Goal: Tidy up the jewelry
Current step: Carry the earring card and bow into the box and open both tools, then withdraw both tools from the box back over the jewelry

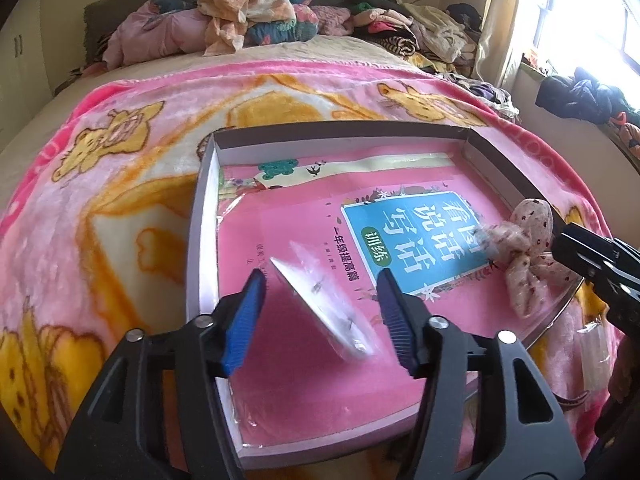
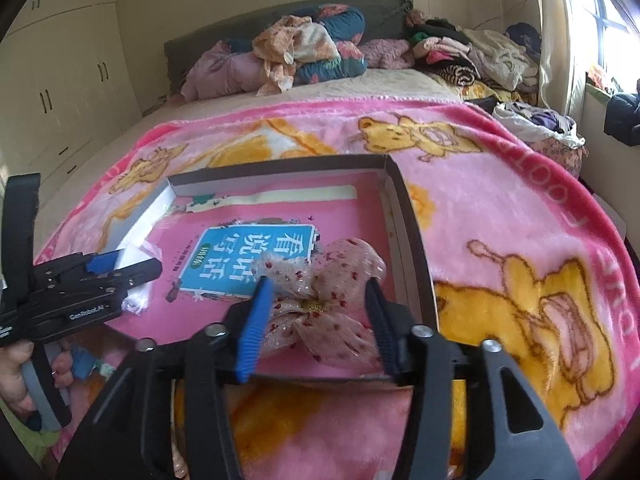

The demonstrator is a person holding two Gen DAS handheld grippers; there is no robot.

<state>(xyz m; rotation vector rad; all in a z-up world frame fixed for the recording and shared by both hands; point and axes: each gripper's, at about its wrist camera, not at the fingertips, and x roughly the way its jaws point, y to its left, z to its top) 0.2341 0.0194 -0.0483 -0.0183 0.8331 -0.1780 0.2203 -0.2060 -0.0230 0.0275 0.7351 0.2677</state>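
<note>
A shallow grey box (image 1: 340, 130) lies on the bed with a pink book (image 1: 304, 352) flat inside it. My left gripper (image 1: 322, 280) stands open over the box's near left part. A clear packet with a white card (image 1: 324, 304) sits tilted and blurred between its blue pads, touching neither. A pale pink bow with red dots (image 2: 320, 304) lies at the box's (image 2: 412, 232) near edge, on the book (image 2: 348, 208). My right gripper (image 2: 319, 283) is open around the bow. In the left wrist view the bow (image 1: 528, 248) is at the right, with the right gripper (image 1: 560, 240) beside it.
A pink cartoon-bear blanket (image 2: 500, 220) covers the bed under the box. Pillows and piled clothes (image 2: 312, 52) fill the head of the bed. Cupboards (image 2: 52, 92) stand at the left and a window (image 2: 612, 20) at the right. A hand (image 2: 16, 364) holds the left gripper (image 2: 132, 268).
</note>
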